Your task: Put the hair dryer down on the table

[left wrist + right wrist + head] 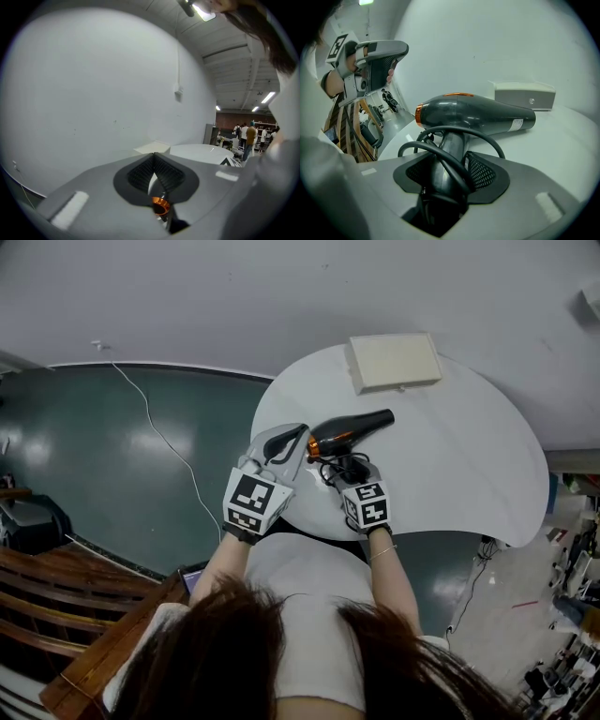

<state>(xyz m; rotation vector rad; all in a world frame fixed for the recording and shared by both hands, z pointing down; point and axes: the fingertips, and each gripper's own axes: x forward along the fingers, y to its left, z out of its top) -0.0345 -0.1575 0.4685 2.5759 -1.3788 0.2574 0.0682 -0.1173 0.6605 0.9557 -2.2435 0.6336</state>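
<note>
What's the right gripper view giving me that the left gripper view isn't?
Only the right gripper view: the hair dryer whole, its handle and looped cord clamped in the right claw. Only the left gripper view: the left claw shut on nothing, and people far across the room. Both: the dryer's orange ring, the beige box and the white table.

Both arms reached forward; the left claw (298, 433) was closed and raised, while the right claw (351, 470) clamped the hair dryer (356, 427) by its handle.
</note>
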